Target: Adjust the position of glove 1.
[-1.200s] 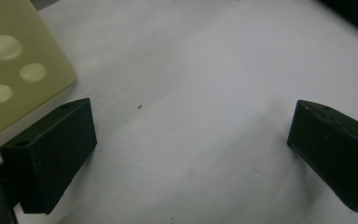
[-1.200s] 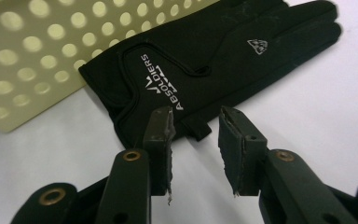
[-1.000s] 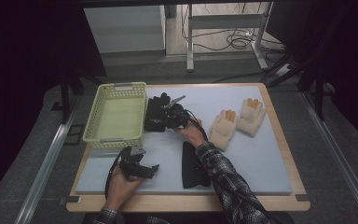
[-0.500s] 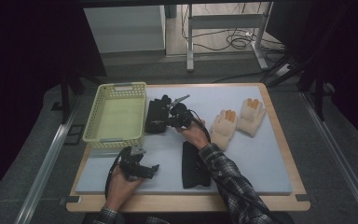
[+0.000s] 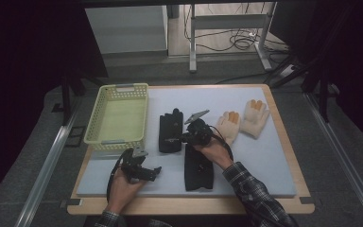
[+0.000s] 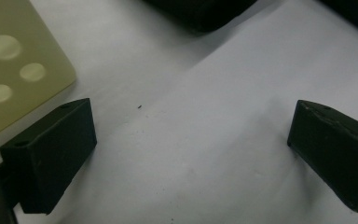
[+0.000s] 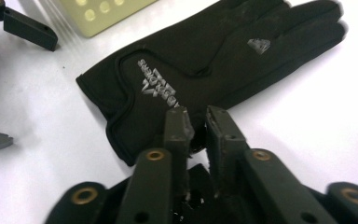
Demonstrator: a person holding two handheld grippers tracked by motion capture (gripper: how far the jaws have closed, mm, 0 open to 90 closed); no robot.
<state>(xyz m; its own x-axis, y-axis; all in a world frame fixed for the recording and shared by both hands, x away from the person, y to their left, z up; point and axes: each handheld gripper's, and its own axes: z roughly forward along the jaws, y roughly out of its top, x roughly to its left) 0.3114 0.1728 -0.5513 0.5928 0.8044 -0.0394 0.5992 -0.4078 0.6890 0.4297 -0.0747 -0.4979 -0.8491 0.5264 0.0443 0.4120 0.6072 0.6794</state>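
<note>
A black glove (image 5: 170, 131) with grey lettering lies flat on the white mat, palm side up (image 7: 205, 60), just right of the basket. My right gripper (image 5: 173, 139) points left at its cuff edge. Its jaws (image 7: 198, 116) have just been opening and stand a narrow gap apart over the cuff, not pressing on it. A second black glove (image 5: 197, 169) lies under the right hand. Two tan gloves (image 5: 229, 125) (image 5: 255, 116) lie side by side to the right. My left gripper (image 5: 154, 172) rests near the front left, jaws wide open (image 6: 191, 149) over bare mat.
A yellow-green perforated basket (image 5: 118, 142) stands at the mat's left, and its corner (image 6: 9, 70) lies close to the left gripper. The white mat (image 5: 264, 161) covers a wooden table. The left gripper's jaws (image 7: 28, 28) lie just beyond the glove's cuff.
The right hand has drawn back toward the near side and to the right. The black glove by the basket, bunched under the gripper before, now lies flat and nearer. The left hand stayed put.
</note>
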